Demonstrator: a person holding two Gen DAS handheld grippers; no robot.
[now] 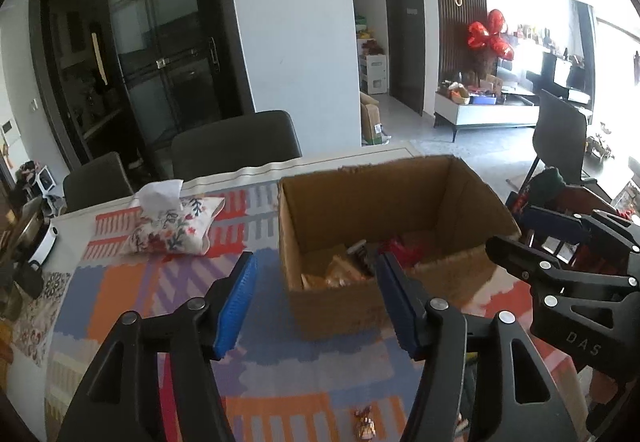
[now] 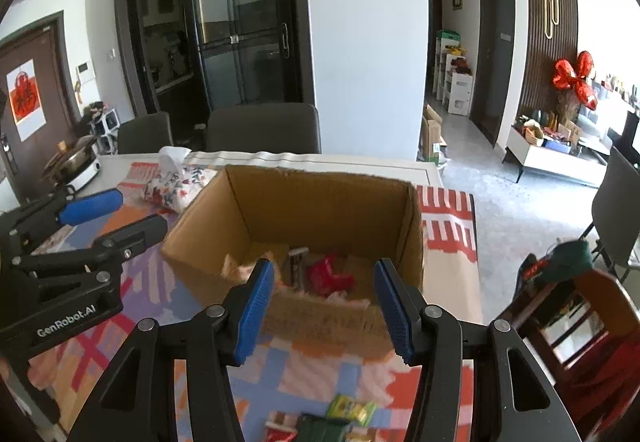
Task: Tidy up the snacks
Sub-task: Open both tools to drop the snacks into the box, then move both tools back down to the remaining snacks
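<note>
Cardboard box (image 1: 384, 226) sits open-topped on the patchwork tablecloth (image 1: 160, 290), dead centre in both views. Inside: yellowish packets (image 1: 344, 270) at the box's 8 o'clock corner in the left wrist view, a dark wrapped bar (image 2: 297, 266) near the middle, and a red packet (image 2: 330, 276) just beside it at 3 o'clock. All lie on the box floor; exact overlap is hard to tell.

Left gripper (image 1: 316, 302) hovers w/ blue pads (image 1: 236, 302) spread wide, nothing between them, at 6 o'clock of the box and above the cloth. Right gripper (image 2: 324, 302) is likewise spread wide and empty, pads (image 2: 256, 310) framing the near wall of the box. Each gripper also shows in the other's cam: the right one at 3 o'clock in the left view, the left one at 9 o'clock in the right view.

Loose snacks remain on the cloth near the 6 o'clock edge: a green-yellow packet (image 2: 352, 408), a dark green one (image 2: 320, 428) touching it, and a small brownish wrapped piece (image 1: 364, 422) in the left view.

Floral tissue pouch (image 1: 172, 226) lies at 10 o'clock of the box, apart from it, w/ white tissue sticking up. Dark chairs (image 1: 236, 141) stand at the table's far side, 12 o'clock.
</note>
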